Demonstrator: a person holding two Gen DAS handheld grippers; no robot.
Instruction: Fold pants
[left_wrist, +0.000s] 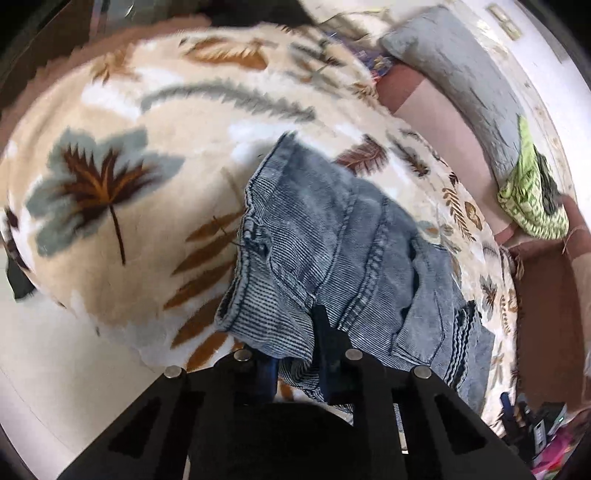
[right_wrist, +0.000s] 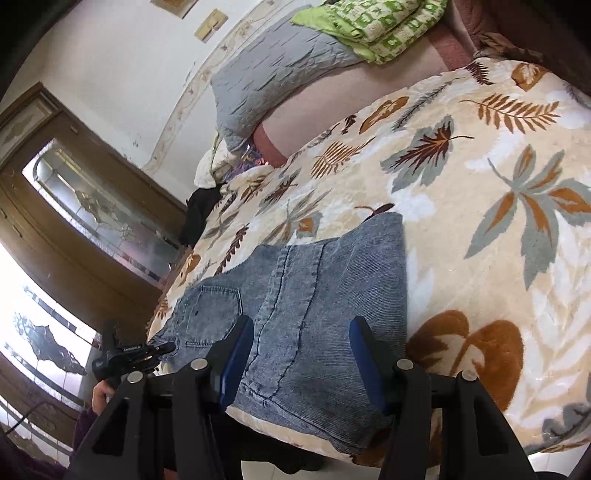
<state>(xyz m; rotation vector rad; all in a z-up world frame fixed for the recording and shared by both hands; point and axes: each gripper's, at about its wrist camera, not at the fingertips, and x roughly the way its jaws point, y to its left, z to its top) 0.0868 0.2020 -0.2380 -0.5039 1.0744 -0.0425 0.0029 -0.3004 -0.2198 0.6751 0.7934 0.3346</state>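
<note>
Blue denim pants (left_wrist: 332, 243) lie on a leaf-patterned blanket (left_wrist: 129, 206). My left gripper (left_wrist: 295, 354) is shut on the pants' fabric at the near end, which bunches up between the fingers. In the right wrist view the pants (right_wrist: 303, 295) lie folded and fairly flat, back pocket showing at the left. My right gripper (right_wrist: 301, 354) is open, its blue-padded fingers straddling the near end of the pants just above them. The left gripper (right_wrist: 136, 352) shows there at the pants' left end, held in a hand.
A grey quilted pillow (right_wrist: 273, 70) and a green patterned cloth (right_wrist: 380, 26) lie at the head of the bed. A wooden wardrobe with glass panels (right_wrist: 74, 206) stands beside the bed. The bed edge (right_wrist: 295, 439) runs just under my right gripper.
</note>
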